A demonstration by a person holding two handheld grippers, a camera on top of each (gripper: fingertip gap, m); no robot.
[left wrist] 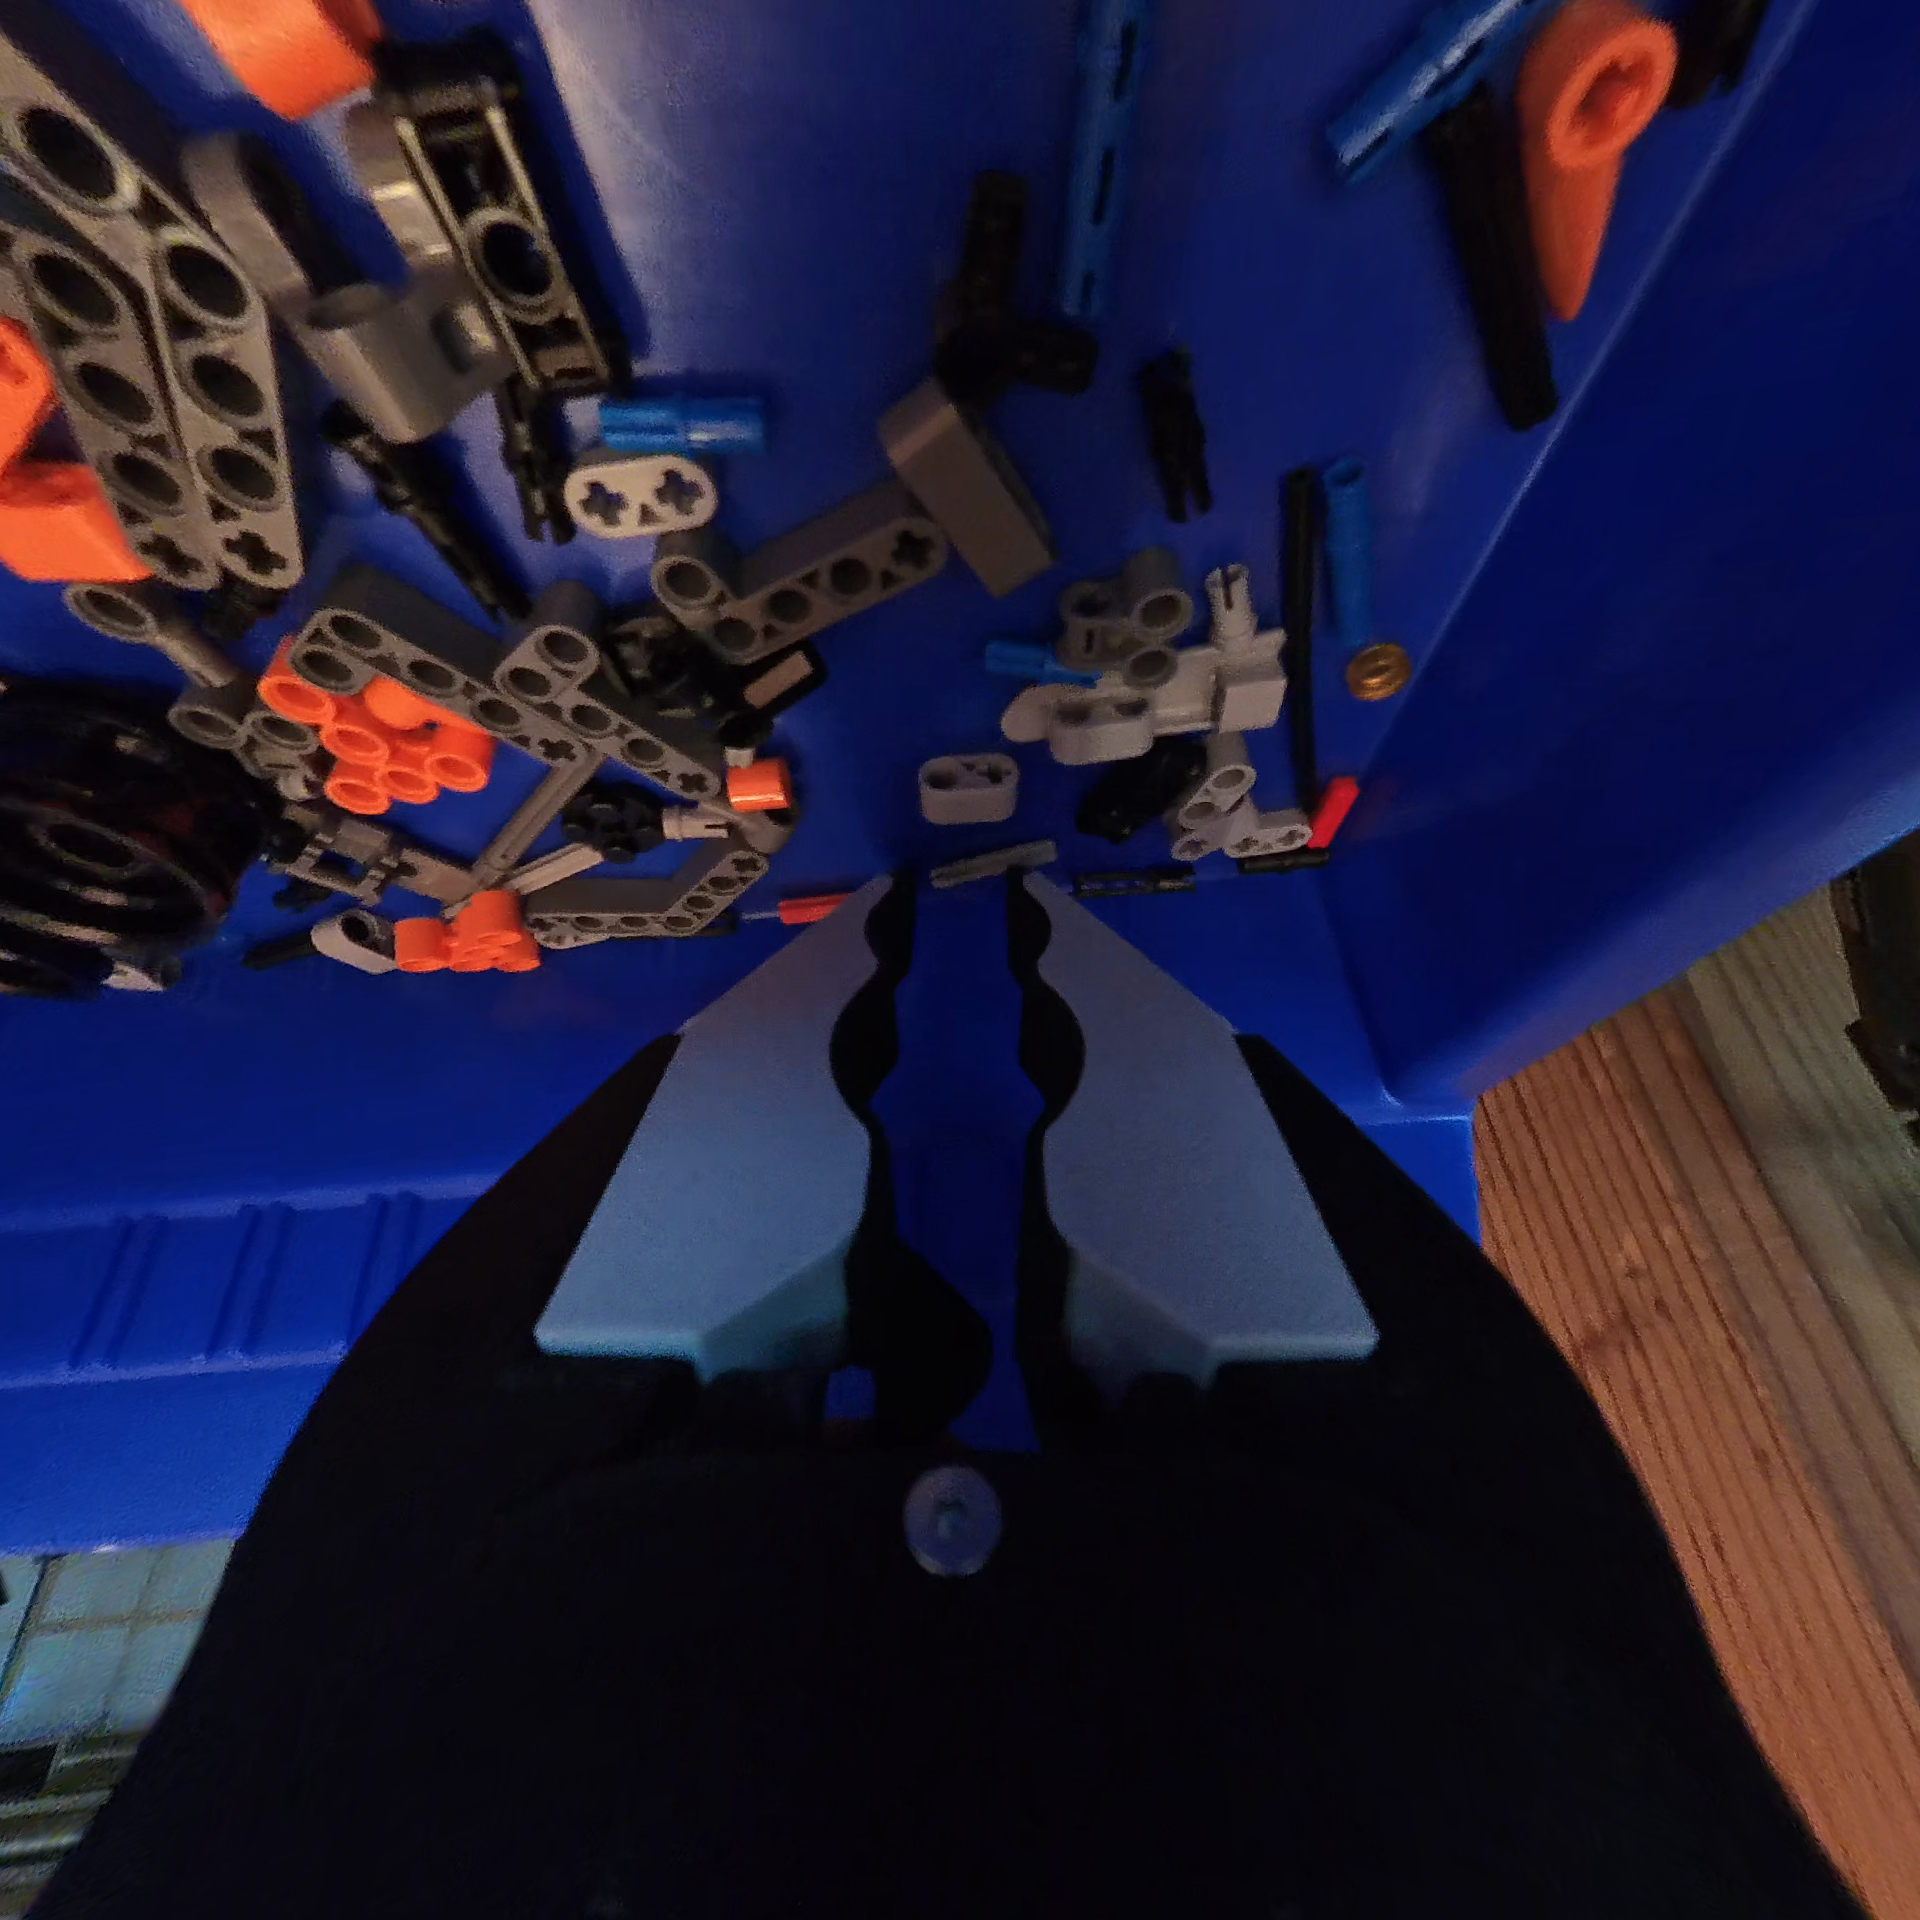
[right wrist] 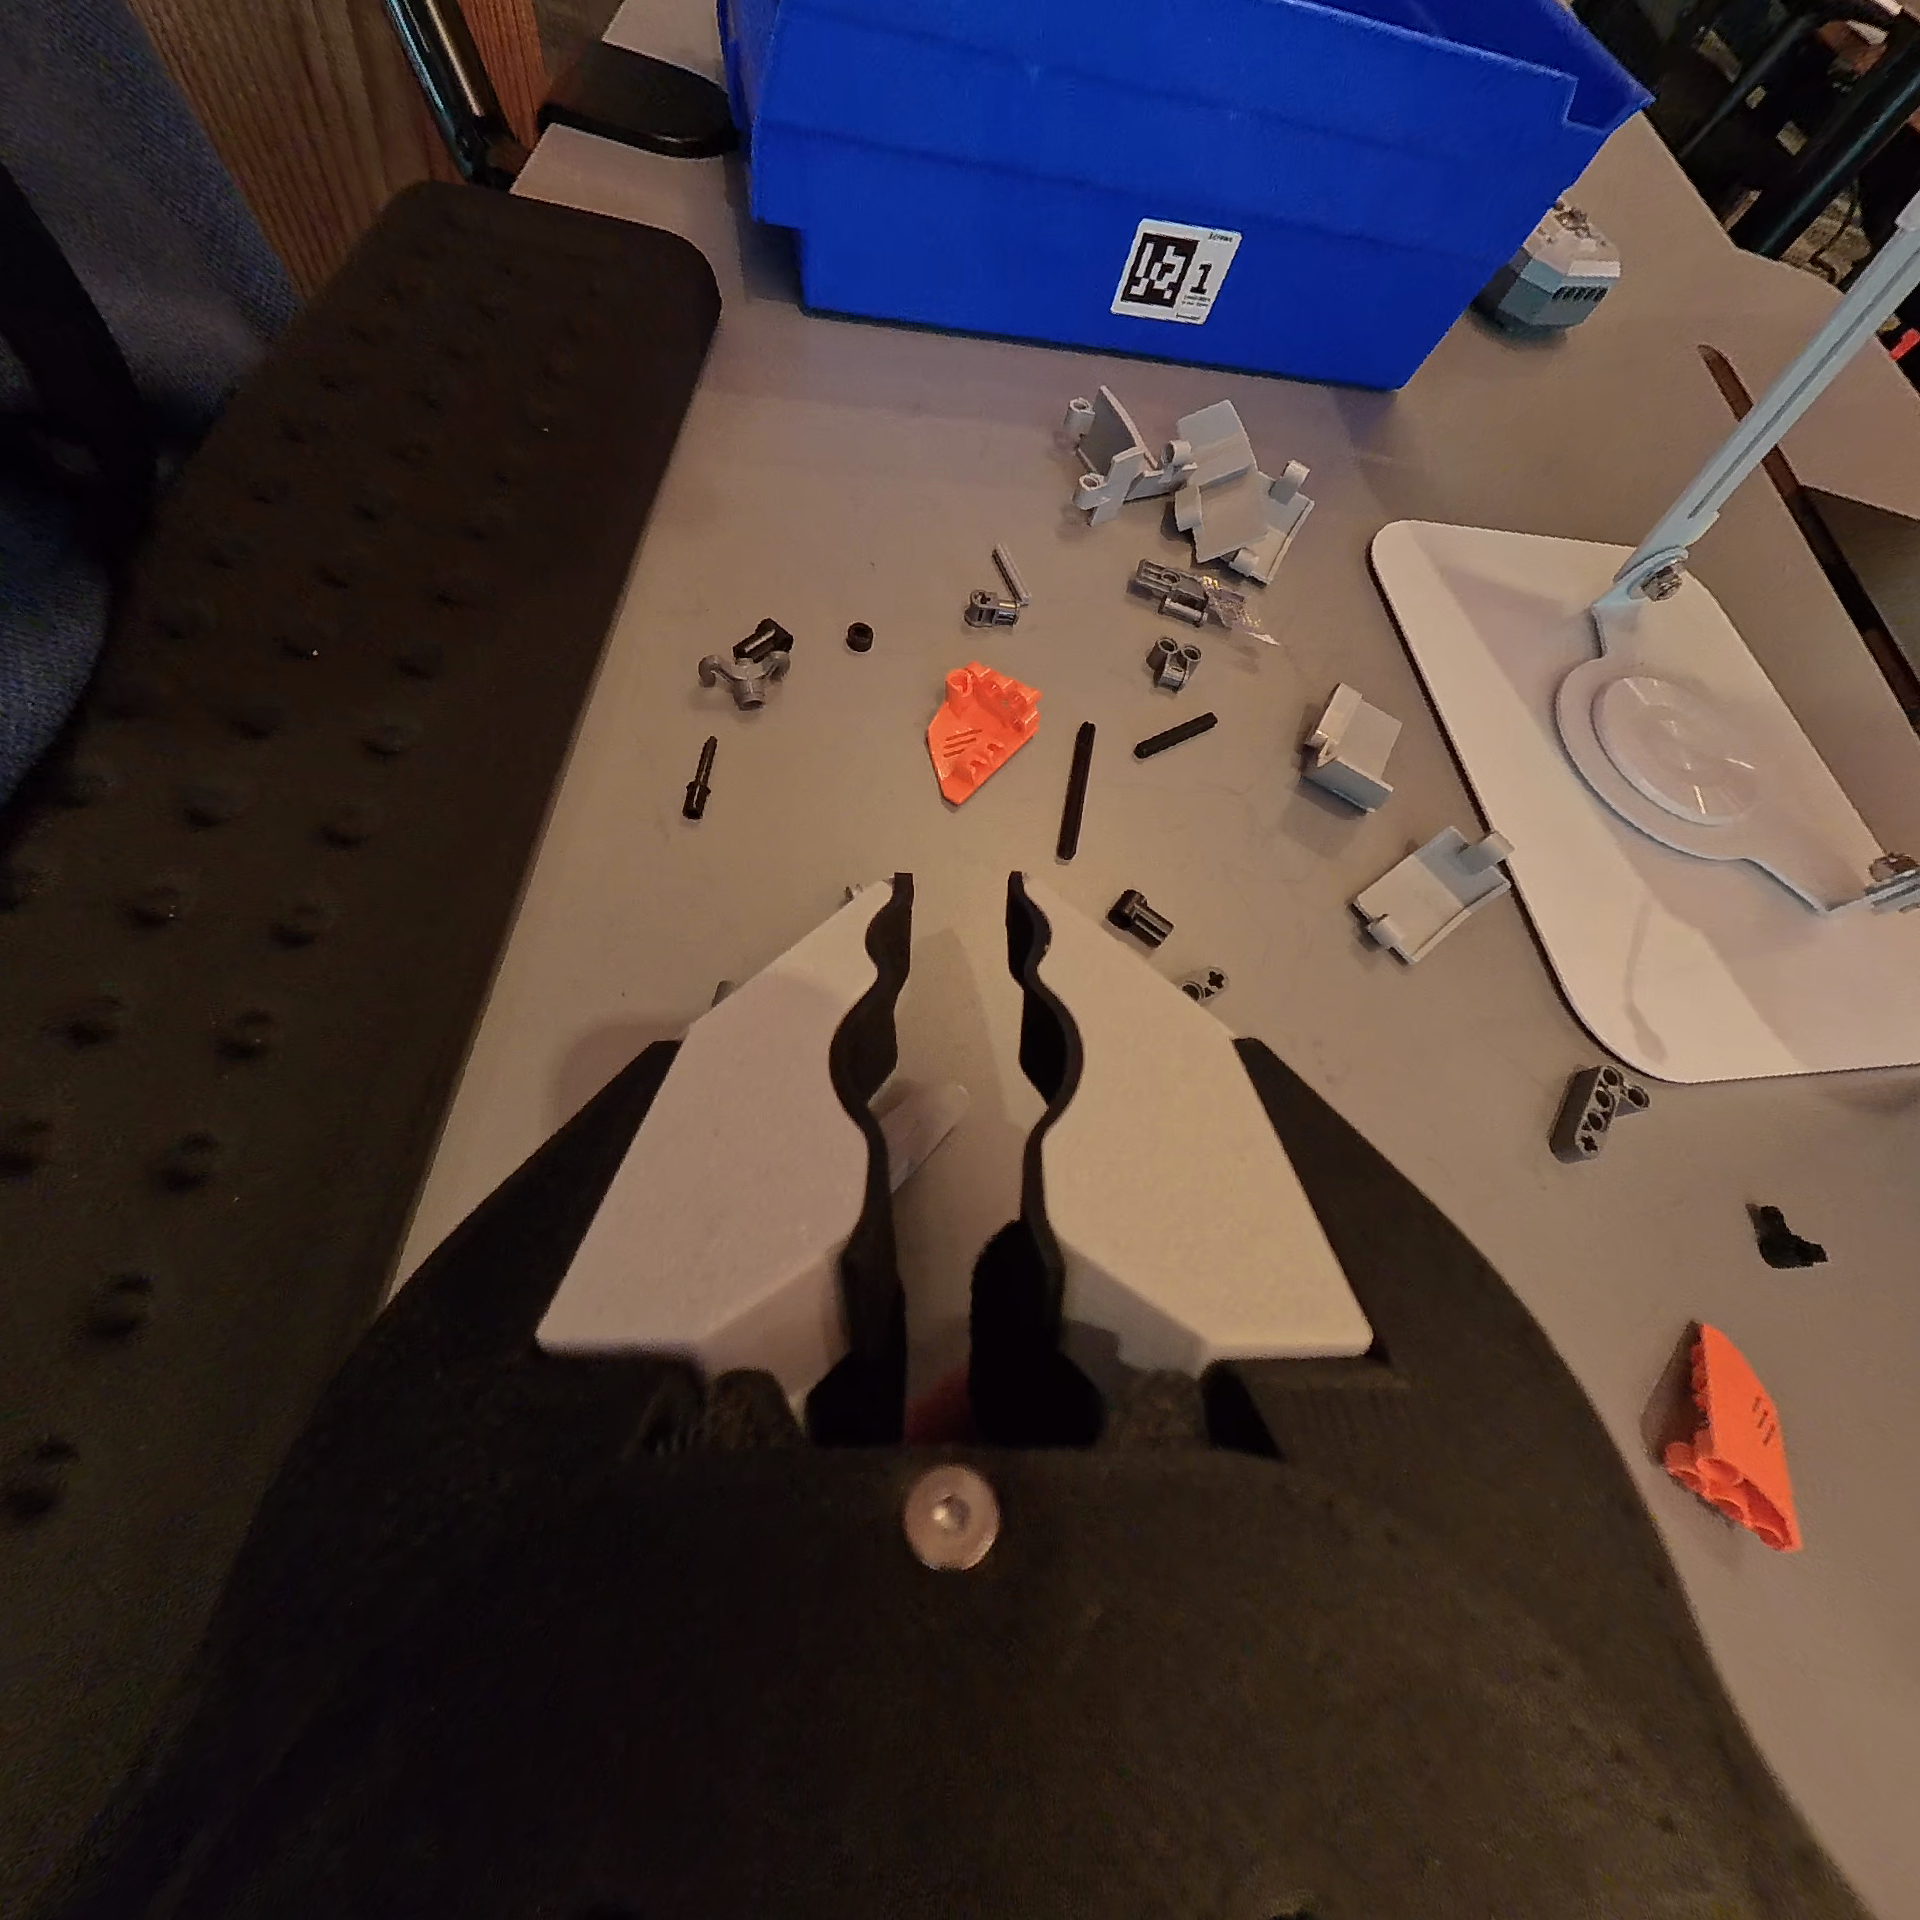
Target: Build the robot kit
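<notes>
Two grippers, both parted a little and holding nothing. Your left gripper (left wrist: 961, 883) reaches into the blue bin (left wrist: 1558, 727), its tips just short of a thin grey rod (left wrist: 992, 862) on the bin floor, with a small grey oval link (left wrist: 968, 788) just beyond it. Your right gripper (right wrist: 958, 883) hovers over the grey table (right wrist: 810, 499), nearest a black rod (right wrist: 1075, 790) and an orange panel (right wrist: 979, 729) among sorted-out loose parts. A black studded mat (right wrist: 312, 623) lies alongside, a white stand base (right wrist: 1507, 935) opposite.

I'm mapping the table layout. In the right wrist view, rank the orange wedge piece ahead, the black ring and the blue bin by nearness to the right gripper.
From the right gripper:
1. Orange wedge piece, just ahead.
2. Black ring, farther ahead, slightly left.
3. Blue bin, at the table's far end.
</notes>
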